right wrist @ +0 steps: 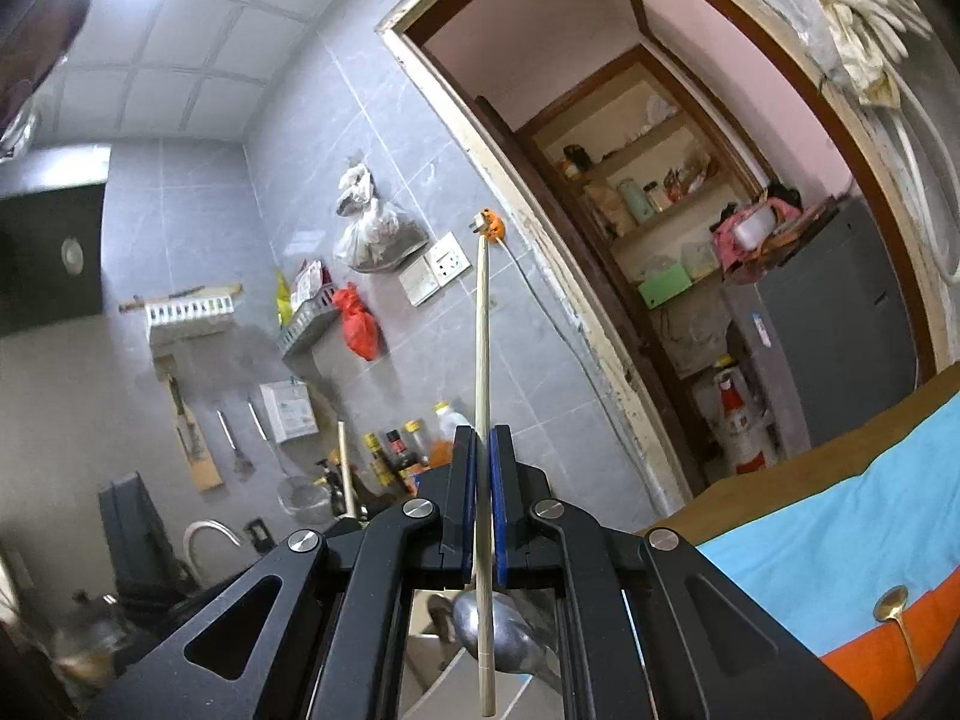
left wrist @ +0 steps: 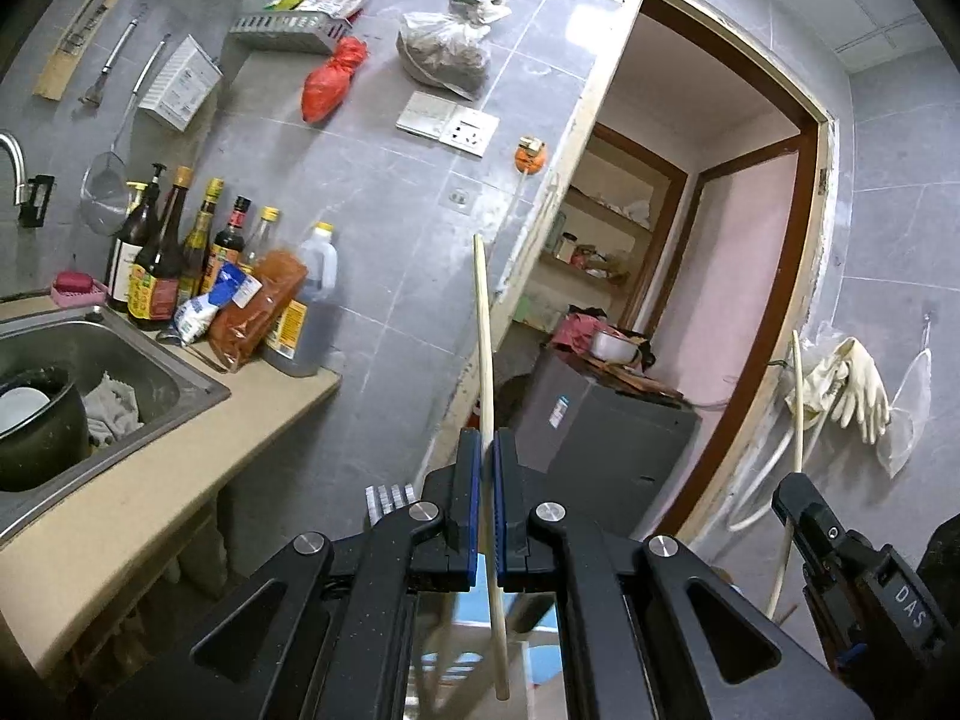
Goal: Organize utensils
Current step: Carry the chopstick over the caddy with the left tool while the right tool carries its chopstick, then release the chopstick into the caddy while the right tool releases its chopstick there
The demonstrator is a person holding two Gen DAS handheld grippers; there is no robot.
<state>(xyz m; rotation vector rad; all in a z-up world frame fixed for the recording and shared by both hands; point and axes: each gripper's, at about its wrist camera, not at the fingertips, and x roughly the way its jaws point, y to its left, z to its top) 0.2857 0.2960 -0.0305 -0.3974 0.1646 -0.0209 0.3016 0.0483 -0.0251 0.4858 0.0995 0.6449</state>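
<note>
Chopsticks are the things in hand: each gripper clamps one pale stick between its blue pads. In the left wrist view the left gripper point(left wrist: 487, 441) has its jaws pressed narrow on the left chopstick point(left wrist: 485, 336), which rises up the centre of the frame and also runs down below the jaws. At the lower right of that view the right gripper point(left wrist: 792, 489) appears, with its own stick standing above it. In the right wrist view the jaws are likewise closed tight on the right chopstick point(right wrist: 482, 348), upright in mid frame, its tip near an orange hook point(right wrist: 495, 227) on the grey tiled wall. Below the jaws a steel spoon point(right wrist: 510, 636) shows in the mirror. A gold spoon point(right wrist: 894, 609) lies at lower right on the orange and blue cloth point(right wrist: 840, 540).
</note>
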